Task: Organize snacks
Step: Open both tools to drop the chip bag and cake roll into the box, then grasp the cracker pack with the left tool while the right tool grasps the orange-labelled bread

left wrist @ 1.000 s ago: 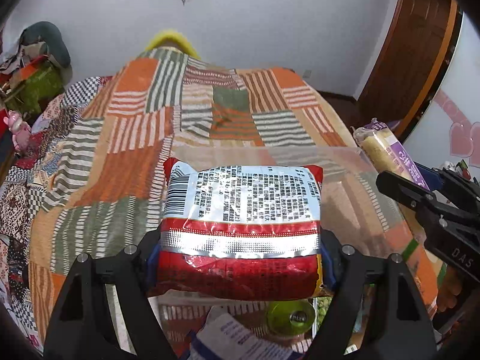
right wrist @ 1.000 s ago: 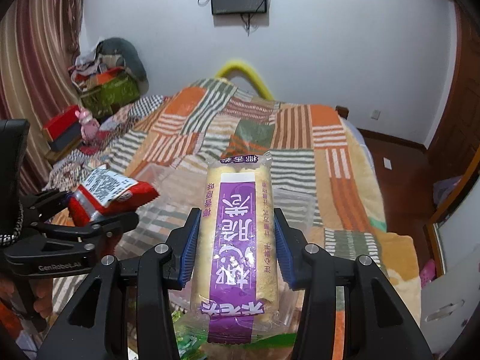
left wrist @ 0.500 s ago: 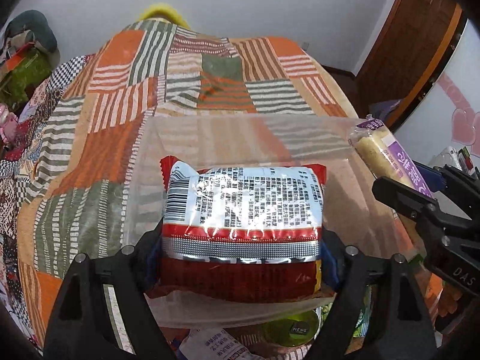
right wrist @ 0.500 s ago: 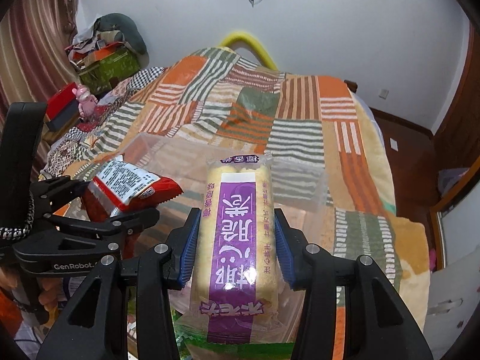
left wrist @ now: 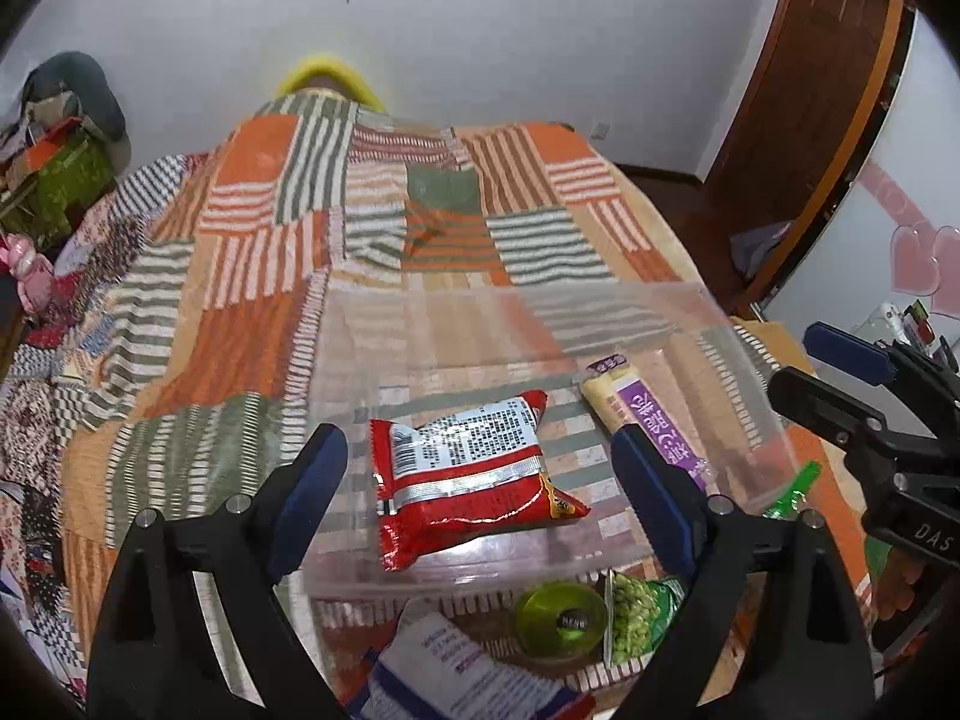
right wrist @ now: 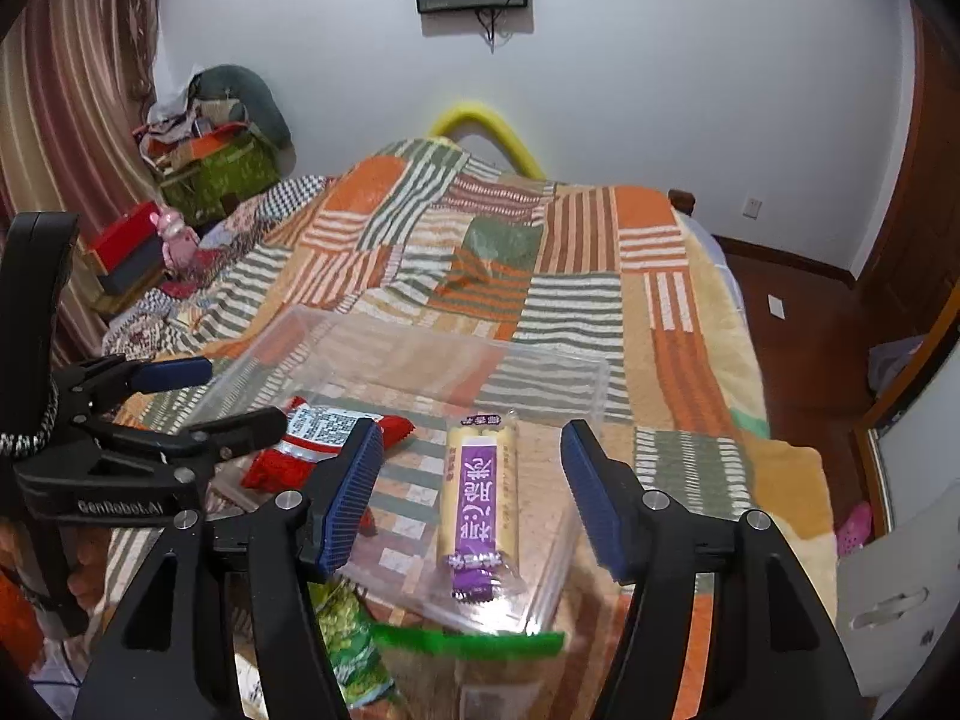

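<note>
Now your left gripper [left wrist: 480, 480] and right gripper [right wrist: 474, 498] gape wide above the clear plastic bin [left wrist: 516, 312]; red foil packet [left wrist: 468, 474] and purple-labelled yellow roll [right wrist: 480, 492] lie inside, centre frame.

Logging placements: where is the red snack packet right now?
The red snack packet lies inside the clear bin on the bed, left of the purple-labelled roll, released.

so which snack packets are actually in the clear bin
Two: the red packet and the long purple-labelled packet lie on the clear bin's floor. The green pea bag sits outside its near wall.
</note>
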The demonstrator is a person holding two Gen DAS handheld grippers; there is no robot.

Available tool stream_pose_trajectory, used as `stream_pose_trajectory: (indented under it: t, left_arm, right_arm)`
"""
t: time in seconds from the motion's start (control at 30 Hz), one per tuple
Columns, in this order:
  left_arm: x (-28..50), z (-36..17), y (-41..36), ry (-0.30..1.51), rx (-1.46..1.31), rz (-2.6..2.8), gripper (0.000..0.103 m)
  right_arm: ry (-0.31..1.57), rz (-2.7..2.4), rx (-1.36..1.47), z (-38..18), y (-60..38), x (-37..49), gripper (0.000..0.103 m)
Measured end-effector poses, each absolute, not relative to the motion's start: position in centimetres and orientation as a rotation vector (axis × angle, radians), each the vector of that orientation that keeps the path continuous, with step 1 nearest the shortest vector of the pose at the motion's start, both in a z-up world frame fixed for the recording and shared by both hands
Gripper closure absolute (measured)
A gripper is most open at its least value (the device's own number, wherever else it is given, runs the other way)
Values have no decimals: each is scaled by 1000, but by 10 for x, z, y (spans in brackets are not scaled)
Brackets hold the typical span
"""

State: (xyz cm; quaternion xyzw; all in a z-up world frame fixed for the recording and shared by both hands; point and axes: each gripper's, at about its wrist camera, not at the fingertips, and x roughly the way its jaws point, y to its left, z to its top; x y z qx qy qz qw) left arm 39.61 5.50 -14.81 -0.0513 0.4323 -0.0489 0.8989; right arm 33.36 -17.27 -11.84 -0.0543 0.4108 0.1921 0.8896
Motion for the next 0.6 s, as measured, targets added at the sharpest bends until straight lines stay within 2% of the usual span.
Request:
stream_pose_trajectory:
  t: [0.33,0.47,0.6]
  left_arm:
    - [332,-111,73,820,-84,-84,11]
    - [301,-112,84,824,-69,-66,9]
    - [273,-123,96,848,-61,-43,9]
  right_arm:
    - [787,378,-98,-97,-195,296,41]
    - [772,362,-107,-96,-201,280,33]
    - [775,344,-111,-100,-209,263,31]
